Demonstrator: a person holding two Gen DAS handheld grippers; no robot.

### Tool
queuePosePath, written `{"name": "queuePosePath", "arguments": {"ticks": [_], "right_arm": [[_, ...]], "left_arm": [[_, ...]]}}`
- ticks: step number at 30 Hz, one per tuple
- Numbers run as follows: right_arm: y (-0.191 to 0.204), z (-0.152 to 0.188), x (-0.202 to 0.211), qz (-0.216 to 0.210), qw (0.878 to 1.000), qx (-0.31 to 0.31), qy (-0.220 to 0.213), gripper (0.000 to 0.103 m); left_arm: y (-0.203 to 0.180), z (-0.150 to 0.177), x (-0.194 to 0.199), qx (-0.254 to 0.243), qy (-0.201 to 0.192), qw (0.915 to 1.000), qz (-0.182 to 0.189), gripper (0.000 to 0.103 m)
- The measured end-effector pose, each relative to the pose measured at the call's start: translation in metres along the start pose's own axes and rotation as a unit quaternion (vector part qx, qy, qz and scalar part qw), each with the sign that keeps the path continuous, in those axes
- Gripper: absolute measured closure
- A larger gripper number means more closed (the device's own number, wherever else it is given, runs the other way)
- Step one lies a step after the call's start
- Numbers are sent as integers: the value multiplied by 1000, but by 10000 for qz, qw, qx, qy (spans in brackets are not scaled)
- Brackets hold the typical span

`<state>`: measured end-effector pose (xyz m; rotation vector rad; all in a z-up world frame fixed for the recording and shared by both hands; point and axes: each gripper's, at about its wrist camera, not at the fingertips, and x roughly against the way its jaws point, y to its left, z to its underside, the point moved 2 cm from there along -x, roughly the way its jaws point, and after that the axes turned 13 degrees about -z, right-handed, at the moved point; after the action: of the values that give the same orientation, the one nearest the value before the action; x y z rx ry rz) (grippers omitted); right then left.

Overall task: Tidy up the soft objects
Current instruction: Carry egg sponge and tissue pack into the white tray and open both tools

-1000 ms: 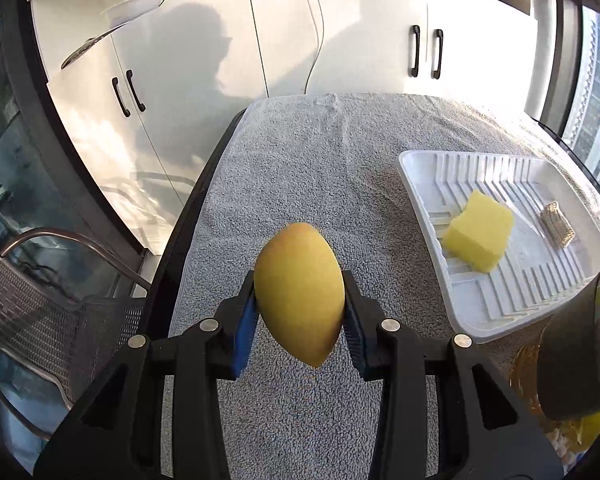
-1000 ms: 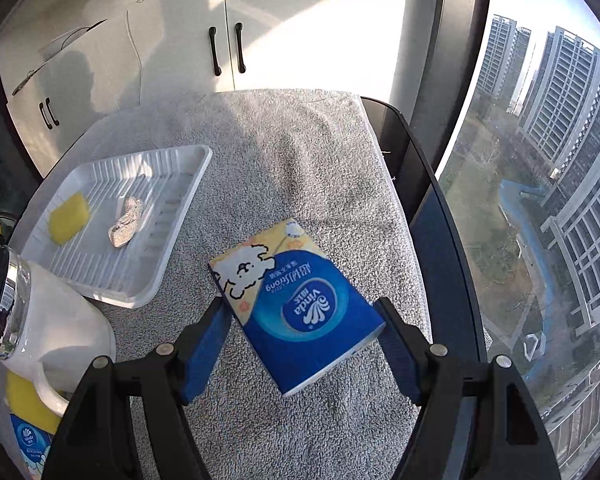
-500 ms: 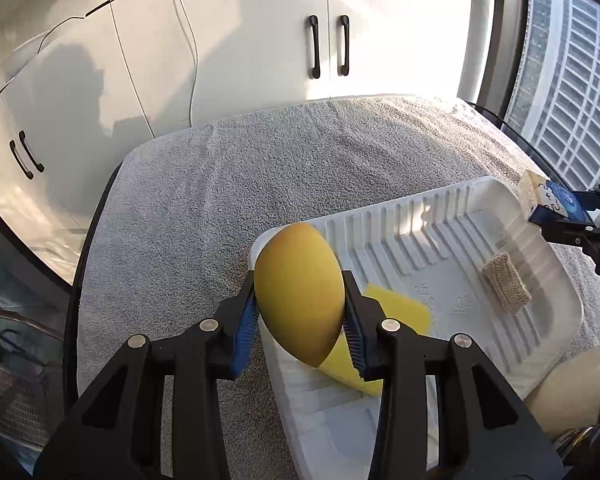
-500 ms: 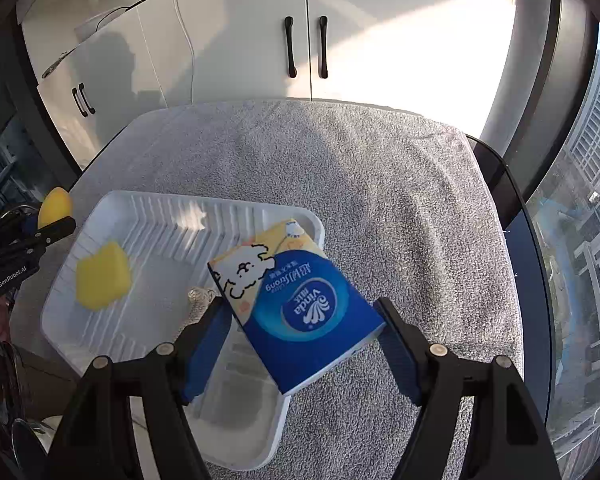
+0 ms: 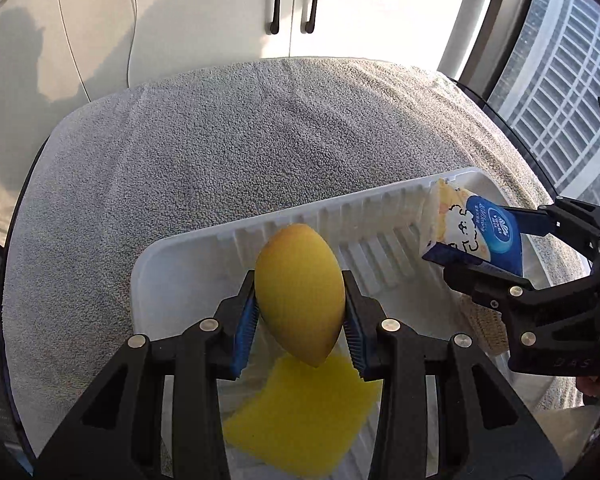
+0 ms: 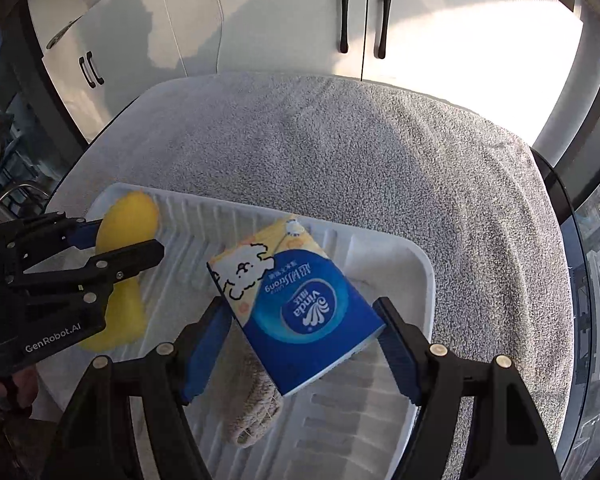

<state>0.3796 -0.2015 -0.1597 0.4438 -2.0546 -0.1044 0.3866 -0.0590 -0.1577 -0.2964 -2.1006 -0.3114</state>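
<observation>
My left gripper (image 5: pixel 300 314) is shut on a yellow soft mango-shaped toy (image 5: pixel 300 292) and holds it above the left part of the white ribbed tray (image 5: pixel 204 248). A yellow sponge (image 5: pixel 300 416) lies in the tray under it. My right gripper (image 6: pixel 304 340) is shut on a blue and yellow tissue pack (image 6: pixel 292 304) and holds it over the right part of the tray (image 6: pixel 400 256). A beige woven scrubber (image 6: pixel 252 404) lies in the tray below the pack. The pack also shows in the left wrist view (image 5: pixel 476 236), and the toy in the right wrist view (image 6: pixel 128 220).
The tray sits on a grey towel (image 5: pixel 240 140) covering the table. White cabinets (image 5: pixel 292 4) stand behind the table. A window (image 5: pixel 560 92) is at the right. The table's dark edge (image 6: pixel 560 208) runs close to the tray's right side.
Both grippers have moved inward over the tray with their objects still held. The toy now hangs above the yellow sponge, and the tissue pack is over the scrubber.
</observation>
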Motion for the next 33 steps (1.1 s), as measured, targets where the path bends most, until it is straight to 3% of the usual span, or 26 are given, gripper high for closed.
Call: {"name": "queuePosePath", "arguments": {"ticks": [7, 9, 10, 11, 15, 24, 33], "right_arm": [[1, 11, -7, -27, 9998, 46, 206, 28], [1, 14, -9, -15, 9996, 104, 269, 28], [2, 14, -11, 19, 9995, 138, 301, 28], [2, 14, -11, 52, 9994, 157, 306, 27], [1, 14, -7, 10, 9997, 62, 243, 26], [-3, 12, 20, 82, 9999, 51, -46, 19], [-27, 20, 39, 310, 9989, -263, -223, 13]], "left_arm": [[-15, 12, 0, -497, 48, 9985, -241, 65], [-17, 12, 0, -565, 93, 9980, -277, 53], [-17, 11, 0, -556, 120, 9981, -231, 41], [-16, 11, 1, -510, 97, 9983, -279, 38], [-10, 9, 10, -361, 23, 9992, -170, 38], [5, 4, 31, -216, -303, 9986, -373, 38], [44, 14, 47, 339, -513, 9958, -674, 37]]}}
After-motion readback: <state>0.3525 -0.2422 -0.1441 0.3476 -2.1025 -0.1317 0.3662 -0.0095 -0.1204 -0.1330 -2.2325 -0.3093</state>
